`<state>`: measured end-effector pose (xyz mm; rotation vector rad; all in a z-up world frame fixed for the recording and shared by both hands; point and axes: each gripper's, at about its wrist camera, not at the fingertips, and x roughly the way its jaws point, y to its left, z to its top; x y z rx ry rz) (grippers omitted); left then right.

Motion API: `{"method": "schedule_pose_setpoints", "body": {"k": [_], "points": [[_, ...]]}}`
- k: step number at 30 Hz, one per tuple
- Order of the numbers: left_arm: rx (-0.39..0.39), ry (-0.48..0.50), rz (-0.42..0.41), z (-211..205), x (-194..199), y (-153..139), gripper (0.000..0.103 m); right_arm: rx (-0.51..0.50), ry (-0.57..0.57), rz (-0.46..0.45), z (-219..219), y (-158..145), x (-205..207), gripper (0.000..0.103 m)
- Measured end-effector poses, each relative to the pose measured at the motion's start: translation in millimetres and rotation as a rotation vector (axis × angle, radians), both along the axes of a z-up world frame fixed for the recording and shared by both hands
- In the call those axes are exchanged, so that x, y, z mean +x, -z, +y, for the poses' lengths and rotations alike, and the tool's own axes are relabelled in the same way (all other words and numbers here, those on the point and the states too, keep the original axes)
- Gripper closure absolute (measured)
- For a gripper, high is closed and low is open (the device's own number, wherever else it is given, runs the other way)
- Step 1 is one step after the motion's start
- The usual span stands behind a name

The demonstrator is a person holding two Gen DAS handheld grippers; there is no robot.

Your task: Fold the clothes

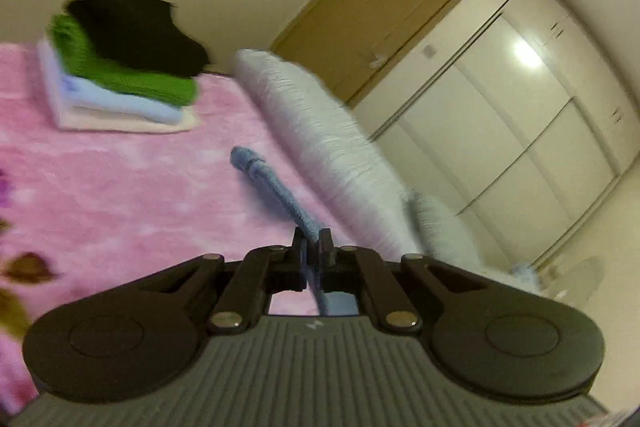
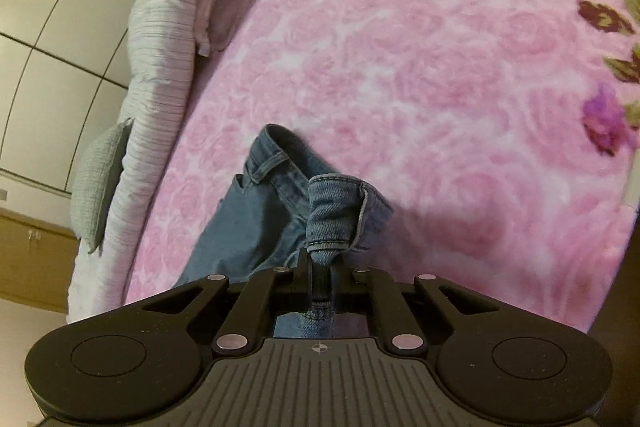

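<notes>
Blanket [image 2: 400, 47] pink floral | wardrobe [image 1: 520, 131] cream | door [image 1: 380, 11] brown

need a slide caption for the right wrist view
Right gripper shut on bunched blue jeans, lifting the denim over a pink floral blanket.

The blue denim jeans [image 2: 256, 223] hung bunched over the pink bed, waistband and belt loop showing, a rolled edge [image 1: 276, 191] lifted up. Folded clothes [image 1: 120, 67] lay stacked beyond.
</notes>
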<state>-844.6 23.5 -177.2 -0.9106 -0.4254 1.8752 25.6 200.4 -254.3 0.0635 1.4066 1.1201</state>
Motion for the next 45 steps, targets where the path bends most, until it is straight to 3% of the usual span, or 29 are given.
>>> {"method": "schedule_pose_setpoints", "body": {"k": [6, 7, 10, 14, 16, 18, 21, 23, 25, 28, 33, 39, 45], "points": [[-0.533, -0.197, -0.133, -24.9, -10.6, 135.0, 0.094, -0.125, 0.015, -0.068, -16.0, 37.6, 6.0, 0.096], [-0.592, -0.226, -0.148, -25.4, -6.8, 154.5, 0.092, -0.14, 0.014, -0.079, -18.0, 43.7, 6.4, 0.096], [-0.564, -0.266, -0.105, -24.4, 3.9, 162.7, 0.093, -0.156, 0.004, -0.11, -21.5, 53.6, 5.8, 0.096], [-0.527, -0.223, -0.07, -24.6, -2.8, 144.7, 0.1, -0.104, -0.04, -0.186, -20.4, 36.9, -0.7, 0.096], [-0.558, -0.184, -0.052, -18.5, -5.7, 138.2, 0.099, -0.1, -0.058, -0.22, -23.0, 34.1, -2.6, 0.096], [-0.619, -0.173, -0.037, -14.2, -4.5, 134.7, 0.092, -0.165, -0.054, -0.236, -24.8, 39.3, 1.6, 0.094], [-0.689, -0.193, -0.028, -16.7, 9.6, 125.3, 0.082, -0.264, -0.047, -0.261, -27.5, 47.0, 7.8, 0.067], [-0.675, -0.193, -0.039, -24.2, 25.1, 116.3, 0.079, -0.327, -0.041, -0.28, -29.4, 51.3, 11.9, 0.063], [-0.679, -0.168, -0.065, -28.8, 44.7, 110.5, 0.078, -0.319, -0.029, -0.373, -31.4, 35.8, 13.2, 0.062], [-0.646, -0.042, -0.077, -24.0, 89.1, 102.3, 0.078, -0.209, -0.071, -0.324, -27.5, 19.4, 16.0, 0.062], [-0.624, 0.198, -0.082, 20.1, 160.2, 105.4, 0.077, -0.118, -0.204, -0.264, 2.5, 12.0, -16.2, 0.062], [-0.587, 0.38, -0.094, 97.3, 208.1, 116.7, 0.077, -0.104, -0.344, -0.302, 37.5, 21.7, -72.4, 0.062], [-0.612, 0.494, -0.065, 172.9, 226.2, 132.3, 0.076, -0.129, -0.357, -0.317, 72.4, 31.2, -112.4, 0.062]]}}
